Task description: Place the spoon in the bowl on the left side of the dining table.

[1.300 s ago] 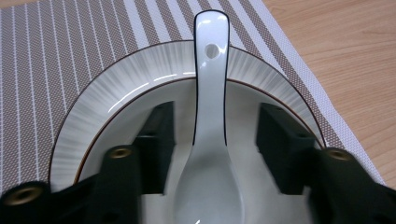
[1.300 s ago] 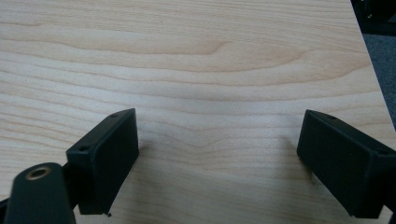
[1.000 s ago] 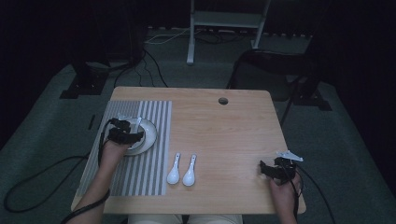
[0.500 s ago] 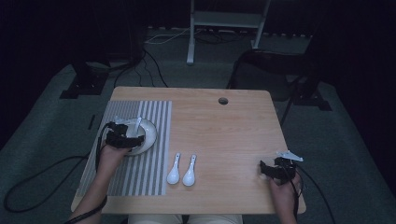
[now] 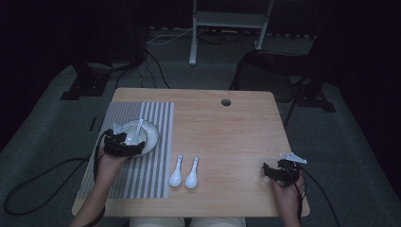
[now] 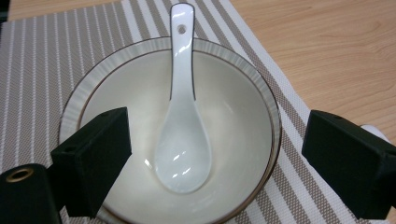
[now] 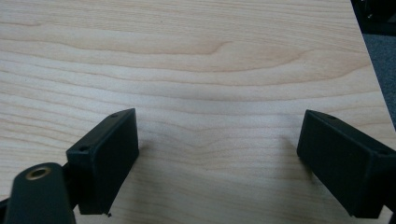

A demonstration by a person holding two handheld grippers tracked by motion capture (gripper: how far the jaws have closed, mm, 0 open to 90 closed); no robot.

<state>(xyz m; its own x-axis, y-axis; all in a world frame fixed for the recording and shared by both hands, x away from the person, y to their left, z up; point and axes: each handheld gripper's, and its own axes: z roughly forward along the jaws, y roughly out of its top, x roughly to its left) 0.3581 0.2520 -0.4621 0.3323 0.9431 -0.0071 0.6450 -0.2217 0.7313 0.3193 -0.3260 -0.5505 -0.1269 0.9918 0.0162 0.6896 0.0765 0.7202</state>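
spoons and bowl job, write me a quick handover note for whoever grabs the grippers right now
Left gripper: open, jaws have just been opening, nothing between the pads; it hovers over the bowl.
Right gripper: open, empty, above bare table near the right front corner.
Things: one spoon lies in the bowl, handle resting on the far rim. The bowl sits on the striped mat. Two more spoons lie side by side on the wood just right of the mat.
Done: first spoon is in the bowl.
Left: probably the other two spoons go in too.
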